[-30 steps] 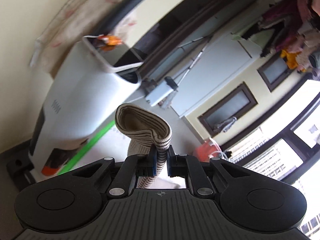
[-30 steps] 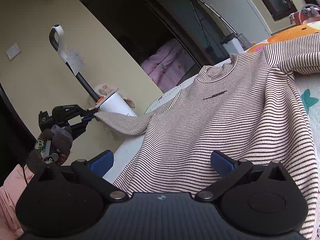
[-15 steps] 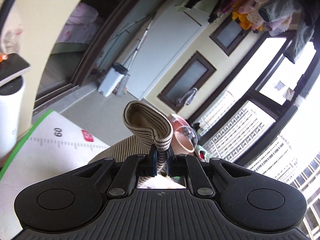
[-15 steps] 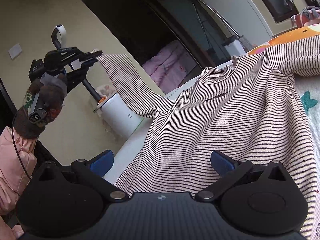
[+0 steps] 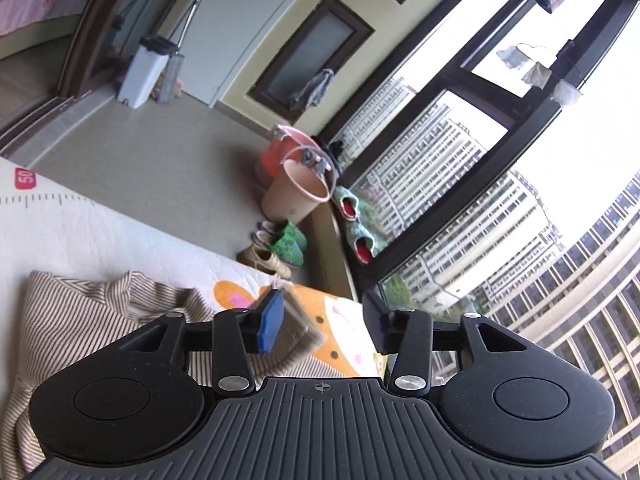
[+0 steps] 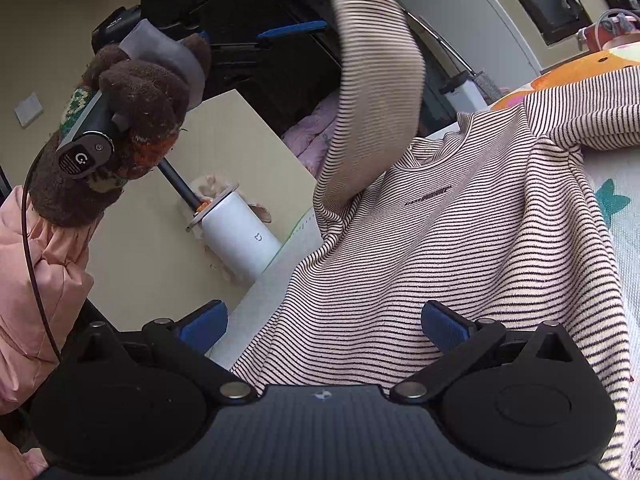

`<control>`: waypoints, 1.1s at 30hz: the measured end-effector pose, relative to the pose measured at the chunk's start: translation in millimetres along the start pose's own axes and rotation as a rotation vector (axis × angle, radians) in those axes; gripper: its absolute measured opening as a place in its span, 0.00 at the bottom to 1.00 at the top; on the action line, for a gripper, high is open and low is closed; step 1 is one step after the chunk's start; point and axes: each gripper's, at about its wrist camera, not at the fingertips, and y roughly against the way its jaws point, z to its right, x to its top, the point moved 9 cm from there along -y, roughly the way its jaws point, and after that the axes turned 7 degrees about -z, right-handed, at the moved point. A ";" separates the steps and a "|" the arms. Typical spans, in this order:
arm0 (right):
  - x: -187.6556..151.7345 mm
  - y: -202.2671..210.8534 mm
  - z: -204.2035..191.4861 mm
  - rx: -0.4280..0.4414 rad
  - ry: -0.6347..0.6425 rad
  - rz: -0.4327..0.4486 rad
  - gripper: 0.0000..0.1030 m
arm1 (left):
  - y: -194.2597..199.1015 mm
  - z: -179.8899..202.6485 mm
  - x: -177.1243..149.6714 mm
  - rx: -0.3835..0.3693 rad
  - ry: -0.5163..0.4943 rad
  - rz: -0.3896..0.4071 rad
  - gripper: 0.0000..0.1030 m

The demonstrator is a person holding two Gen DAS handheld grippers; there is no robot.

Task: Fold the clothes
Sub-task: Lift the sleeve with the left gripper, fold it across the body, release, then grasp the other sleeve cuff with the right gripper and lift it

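The left gripper (image 5: 324, 330), its jaws just opened, drops the sleeve (image 6: 376, 92) at upper centre over the striped sweater (image 6: 460, 264) spread on the bed. The right gripper (image 6: 324, 324) waits open at the hem; second sleeve and body folds appear still to come.

striped shirt (image 6: 460, 248): 1 | buckets (image 5: 296, 196): 2 | white canister (image 6: 240, 236): 1 | gloved hand (image 6: 132, 120): 1

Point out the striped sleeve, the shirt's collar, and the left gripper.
striped sleeve (image 6: 376, 92): right wrist view, mid-sleeve, blurred.
shirt's collar (image 6: 440, 142): right wrist view, front neckline.
left gripper (image 5: 320, 328): left wrist view, between open fingers.
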 end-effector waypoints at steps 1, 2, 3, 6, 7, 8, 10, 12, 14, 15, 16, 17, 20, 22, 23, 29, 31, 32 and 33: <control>0.1 0.2 0.1 0.000 -0.001 0.001 1.00 | -2.6 0.2 -3.1 0.000 -0.005 -0.007 0.56; 0.1 0.4 0.2 0.000 -0.002 0.002 1.00 | -4.0 -1.6 -6.4 0.003 -0.004 -0.014 0.60; 0.2 0.6 0.3 0.000 -0.003 0.002 1.00 | -4.9 -4.1 -9.9 0.007 0.000 -0.021 0.66; 0.3 1.1 0.7 -0.002 -0.006 0.004 1.00 | -7.2 -13.7 -16.9 0.021 0.016 -0.037 0.72; 0.4 1.1 1.0 -0.004 -0.007 0.004 1.00 | -7.9 -18.8 -18.0 0.028 0.024 -0.040 0.73; 0.4 1.0 1.2 -0.004 -0.008 0.004 1.00 | -8.7 -23.9 -19.0 0.035 0.033 -0.044 0.75; 0.6 1.0 1.4 -0.005 -0.009 0.004 1.00 | -9.7 -37.8 -22.0 0.042 0.058 -0.057 0.78; 0.7 1.0 1.6 -0.006 -0.012 0.004 1.00 | -10.0 -55.1 -26.8 0.052 0.082 -0.067 0.79; 0.9 1.1 2.0 -0.007 -0.015 0.004 1.00 | -10.0 -75.2 -32.2 0.068 0.108 -0.076 0.80; 1.0 1.1 2.1 -0.008 -0.016 0.005 1.00 | -10.6 -88.5 -35.8 0.080 0.130 -0.082 0.80; 1.1 1.2 2.4 -0.008 -0.018 0.005 1.00 | -11.6 -102.1 -39.7 0.092 0.153 -0.090 0.80; 1.2 1.2 2.6 -0.009 -0.020 0.006 1.00 | -12.5 -115.6 -43.6 0.103 0.177 -0.097 0.80; 1.6 1.6 3.2 -0.009 -0.025 0.009 1.00 | -10.9 -161.3 -51.3 0.168 0.242 -0.093 0.79; 1.9 1.9 3.5 -0.010 -0.028 0.010 1.00 | -6.3 -191.8 -53.8 0.205 0.276 -0.077 0.74; 2.0 2.0 3.6 -0.010 -0.029 0.011 1.00 | -2.6 -207.6 -54.2 0.216 0.294 -0.065 0.68; 2.8 1.9 7.6 -0.017 -0.040 0.012 1.00 | 17.4 -238.6 -55.5 0.124 0.292 -0.019 0.46; 4.1 -0.4 7.8 -0.016 -0.044 0.013 1.00 | 23.6 -235.9 -55.7 0.176 0.210 0.004 0.48; 4.8 -0.8 8.1 -0.013 -0.049 0.014 1.00 | 27.7 -235.1 -56.0 0.223 0.165 0.020 0.63; 5.7 -0.3 9.1 -0.004 -0.058 0.015 1.00 | 30.9 -235.0 -56.7 0.278 0.129 0.037 0.89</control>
